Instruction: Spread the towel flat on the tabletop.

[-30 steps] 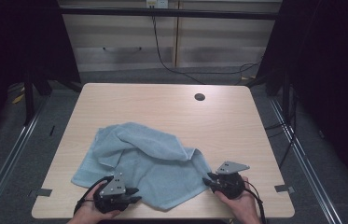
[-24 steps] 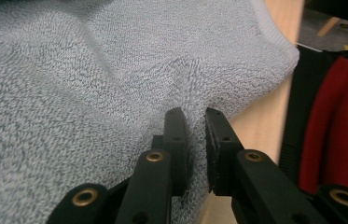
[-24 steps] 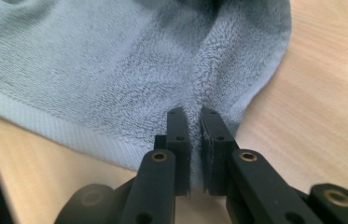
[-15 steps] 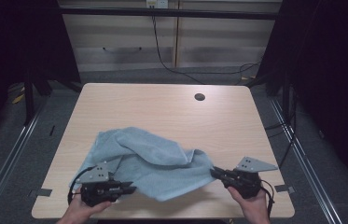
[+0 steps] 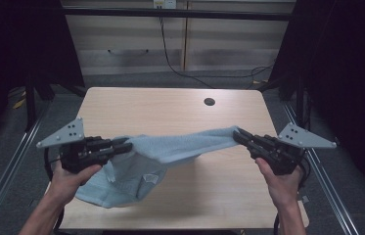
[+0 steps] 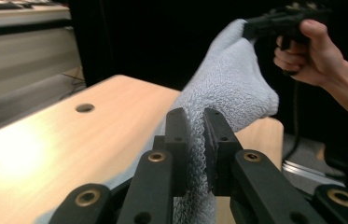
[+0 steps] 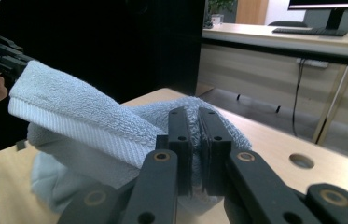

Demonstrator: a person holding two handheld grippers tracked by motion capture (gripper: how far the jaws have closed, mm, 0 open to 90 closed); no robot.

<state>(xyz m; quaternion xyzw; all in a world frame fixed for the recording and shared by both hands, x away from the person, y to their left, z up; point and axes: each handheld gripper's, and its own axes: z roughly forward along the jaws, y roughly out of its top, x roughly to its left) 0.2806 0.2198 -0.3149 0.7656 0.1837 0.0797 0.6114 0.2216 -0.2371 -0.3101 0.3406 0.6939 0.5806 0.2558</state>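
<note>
Left tool (image 5: pixel 127 145) and right tool (image 5: pixel 238 135) each clamp a towel (image 5: pixel 180 144) corner; long axis spans between them, slack drooping toward counter (image 5: pixel 170 105) near-left corner

High view: overhead, facing forward-down on table (image 5: pixel 170 107). Claw views: close, level, facing each other; all share towel (image 5: pixel 180 142).

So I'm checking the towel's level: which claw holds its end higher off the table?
The right claw: its end of the towel hangs clear above the table, while slack droops beside the left claw.
</note>
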